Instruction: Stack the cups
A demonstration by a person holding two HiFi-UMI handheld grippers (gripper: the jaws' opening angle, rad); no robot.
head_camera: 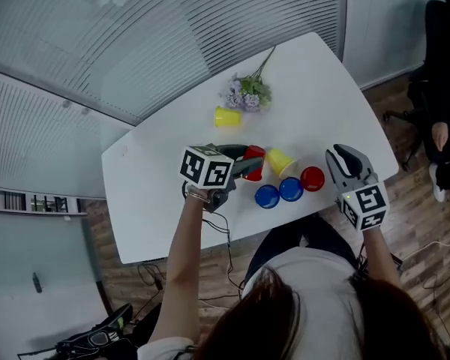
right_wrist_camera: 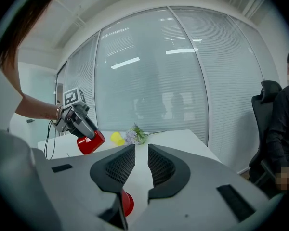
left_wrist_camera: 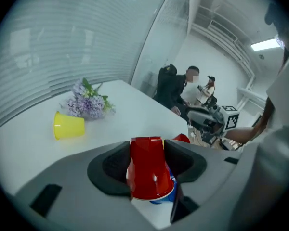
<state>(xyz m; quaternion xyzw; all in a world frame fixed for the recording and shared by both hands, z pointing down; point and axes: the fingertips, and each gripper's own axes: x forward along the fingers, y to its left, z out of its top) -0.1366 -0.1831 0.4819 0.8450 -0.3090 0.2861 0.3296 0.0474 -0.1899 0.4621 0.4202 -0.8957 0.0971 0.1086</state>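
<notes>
Red cup (head_camera: 254,161) clamped between the jaws of the left gripper (head_camera: 244,168), tilted, with its base pointing away from the gripper and its rim toward the gripper's camera (left_wrist_camera: 149,170). A blue edge shows just beneath that rim in the left gripper view; whether it touches the rim cannot be told. On the white table (head_camera: 165,193), just beside the held cup: a yellow cup (head_camera: 279,160) on its side, two blue cups (head_camera: 267,196) (head_camera: 291,189) touching each other, and a second red cup (head_camera: 312,178) next to them. Right gripper (head_camera: 343,160) near that red cup at the table's edge, its jaws a narrow gap apart with nothing between them (right_wrist_camera: 141,150). Farther back: another yellow cup (head_camera: 226,116) lying on its side beside a sprig of purple flowers (head_camera: 247,93).
</notes>
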